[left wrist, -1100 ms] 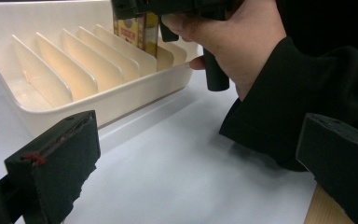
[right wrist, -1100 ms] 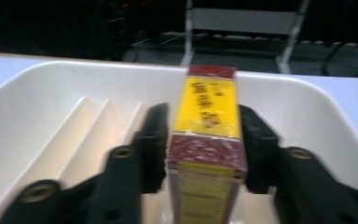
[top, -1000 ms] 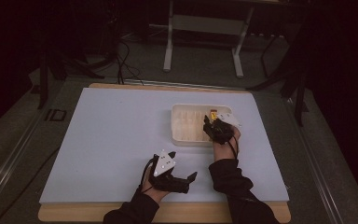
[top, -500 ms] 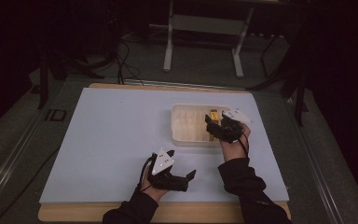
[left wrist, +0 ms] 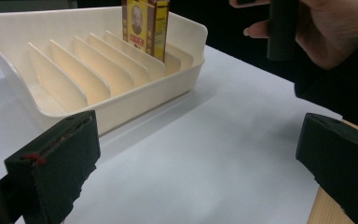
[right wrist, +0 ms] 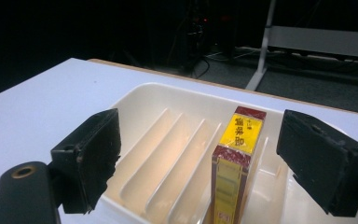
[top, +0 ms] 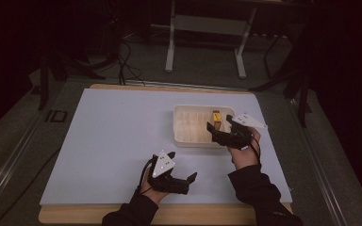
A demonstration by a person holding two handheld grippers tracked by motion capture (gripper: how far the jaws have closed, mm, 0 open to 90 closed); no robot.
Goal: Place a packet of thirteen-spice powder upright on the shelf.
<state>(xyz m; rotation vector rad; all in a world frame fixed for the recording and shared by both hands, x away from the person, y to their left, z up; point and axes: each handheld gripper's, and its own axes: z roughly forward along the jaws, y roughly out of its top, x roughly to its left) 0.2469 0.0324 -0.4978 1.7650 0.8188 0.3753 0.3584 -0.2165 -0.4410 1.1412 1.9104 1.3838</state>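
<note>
Moved: right gripper (top: 219, 126) drew back from the rack (top: 188, 136) toward the person since a second earlier — its jaws had just been opening, nothing pressed between them.
Box: the yellow box (right wrist: 230, 179) stood on edge in a slot at the rack's right end, free of both pads.
Left gripper: (top: 188, 178) rested on the table (top: 103, 136), jaws wide and empty.
Doing it well: I'd judge a straight pull-back best — a pad could clip the box and tip it.
Rack contents: one box; other slots bare.
</note>
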